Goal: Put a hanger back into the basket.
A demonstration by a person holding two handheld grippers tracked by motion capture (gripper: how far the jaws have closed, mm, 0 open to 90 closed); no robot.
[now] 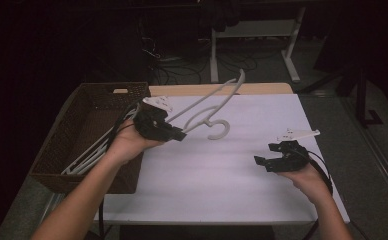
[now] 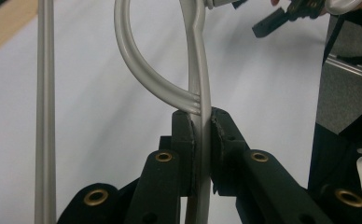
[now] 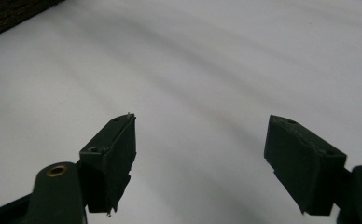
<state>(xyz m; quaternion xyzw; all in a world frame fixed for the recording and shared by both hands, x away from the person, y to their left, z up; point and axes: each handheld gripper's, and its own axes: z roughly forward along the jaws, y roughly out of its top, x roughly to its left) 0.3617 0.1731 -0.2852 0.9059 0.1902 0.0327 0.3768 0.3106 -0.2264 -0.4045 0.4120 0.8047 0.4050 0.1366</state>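
Note:
A pale grey plastic hanger [image 1: 207, 107] hangs in the air above the white table, its hook [image 1: 219, 130] pointing toward the middle. My left gripper [image 1: 177, 134] is shut on it beside the basket's right edge. In the left gripper view the two pads pinch the hanger's flat stem [image 2: 201, 93] where a curved bar joins it, with the left gripper [image 2: 201, 121] tight around it. My right gripper [image 1: 264, 161] is held low over the table's right side, open with nothing between its jaws. The right gripper view shows its jaws [image 3: 200, 135] wide apart over bare white cloth.
A brown woven basket [image 1: 89, 100] stands at the table's left edge and holds several more pale hangers [image 1: 89, 152]. White cloth [image 1: 222, 190] covers the tabletop; a wooden edge [image 1: 262, 88] shows at the back. Desk legs and cables lie beyond in the dark.

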